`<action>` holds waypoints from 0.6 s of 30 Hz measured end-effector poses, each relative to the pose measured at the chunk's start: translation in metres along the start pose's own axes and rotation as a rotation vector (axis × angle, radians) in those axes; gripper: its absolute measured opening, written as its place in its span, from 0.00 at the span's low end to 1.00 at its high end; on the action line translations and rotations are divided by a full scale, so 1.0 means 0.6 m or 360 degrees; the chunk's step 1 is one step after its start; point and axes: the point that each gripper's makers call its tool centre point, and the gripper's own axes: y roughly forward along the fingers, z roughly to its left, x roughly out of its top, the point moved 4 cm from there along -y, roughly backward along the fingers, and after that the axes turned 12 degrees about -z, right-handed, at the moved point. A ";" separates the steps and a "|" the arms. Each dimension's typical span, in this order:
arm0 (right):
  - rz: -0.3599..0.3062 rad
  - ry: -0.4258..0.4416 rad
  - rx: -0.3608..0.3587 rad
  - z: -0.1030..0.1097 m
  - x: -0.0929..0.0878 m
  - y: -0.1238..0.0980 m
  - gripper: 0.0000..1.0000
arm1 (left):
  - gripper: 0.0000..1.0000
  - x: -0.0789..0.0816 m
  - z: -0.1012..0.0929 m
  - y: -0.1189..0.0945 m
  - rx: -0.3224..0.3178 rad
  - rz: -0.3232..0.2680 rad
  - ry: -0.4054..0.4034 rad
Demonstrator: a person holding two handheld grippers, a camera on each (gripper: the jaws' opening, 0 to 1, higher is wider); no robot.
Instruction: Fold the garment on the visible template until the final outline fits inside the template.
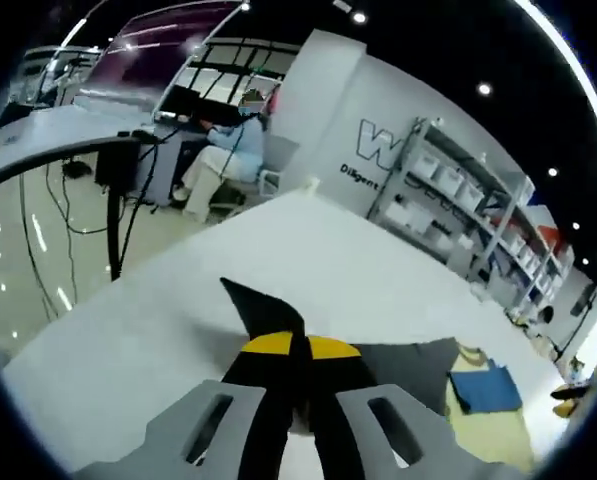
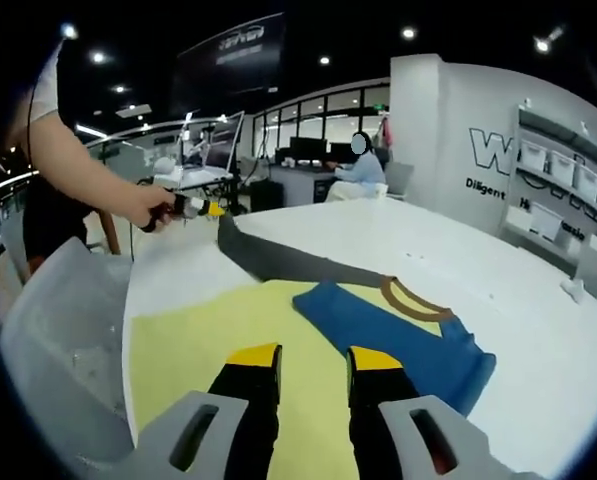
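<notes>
Garment: a blue T-shirt with a dark grey part and a tan collar band (image 2: 403, 335) lies partly folded on the white desk (image 2: 498, 260); the blue part rests on the pale yellow rectangular template (image 2: 218, 320), the tan collar at the template's far edge.

Grey part: a long dark grey strip (image 2: 278, 258) runs from the collar away past the template's far corner, rising off the desk to the left hand-held gripper (image 2: 200, 209).

Left hand-held gripper: jaws closed together on a peak of the grey cloth (image 1: 268, 315), lifted above the desk.

Right hand-held gripper (image 2: 313, 362): jaws parted a little and empty, hovering over the template with the blue part just ahead and to its right.

Key relation: the garment's long axis runs slantwise across the template's far edge; the lifted grey end lies outside the template, so the left gripper seems placed to carry it back over the blue part.

Risk: the strip may sag or twist.
</notes>
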 end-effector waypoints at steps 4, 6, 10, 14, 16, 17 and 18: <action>-0.0006 0.0013 -0.0023 -0.001 -0.002 -0.014 0.19 | 0.01 0.021 -0.067 0.027 -0.0166 -0.0064 -0.0031; -0.0013 0.0019 -0.0038 -0.002 -0.001 -0.021 0.19 | 0.01 0.024 -0.102 0.040 -0.0258 -0.0070 -0.0052; -0.0025 0.0029 -0.0072 -0.006 0.002 -0.037 0.19 | 0.01 0.019 -0.155 0.061 -0.0379 -0.0060 -0.0080; -0.0030 0.0029 -0.0097 -0.009 0.001 -0.052 0.20 | 0.01 0.012 -0.206 0.073 -0.0494 -0.0054 -0.0114; -0.0032 0.0035 -0.0111 -0.009 0.001 -0.059 0.20 | 0.01 0.010 -0.229 0.078 -0.0555 -0.0051 -0.0119; -0.0032 0.0036 -0.0113 -0.008 0.001 -0.060 0.20 | 0.01 0.008 -0.248 0.082 -0.0601 -0.0046 -0.0130; -0.0034 0.0038 -0.0119 -0.008 0.000 -0.065 0.19 | 0.01 0.007 -0.261 0.085 -0.0630 -0.0045 -0.0133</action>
